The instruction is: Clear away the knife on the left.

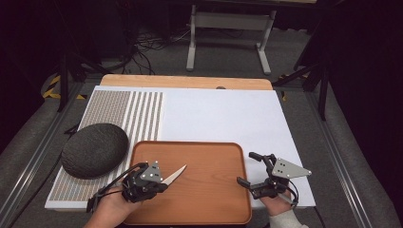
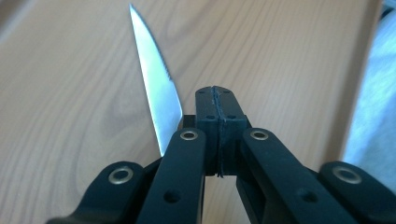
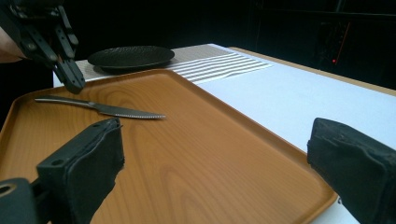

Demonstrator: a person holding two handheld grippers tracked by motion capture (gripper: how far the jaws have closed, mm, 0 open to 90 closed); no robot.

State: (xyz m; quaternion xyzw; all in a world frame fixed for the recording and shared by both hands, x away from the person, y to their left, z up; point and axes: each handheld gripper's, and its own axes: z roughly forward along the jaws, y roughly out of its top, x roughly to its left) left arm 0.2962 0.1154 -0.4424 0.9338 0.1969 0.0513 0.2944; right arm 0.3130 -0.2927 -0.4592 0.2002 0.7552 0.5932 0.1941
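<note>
Left gripper (image 3: 70, 77), jaws closed empty, hovers just above knife (image 3: 100, 108).

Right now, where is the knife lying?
The knife lies flat on the left part of the wooden tray, just below the closed fingers of the left gripper, with the dark round plate beyond the tray's left edge.

Overhead plus tong-cams (shared tray (image 1: 209, 152))
</note>
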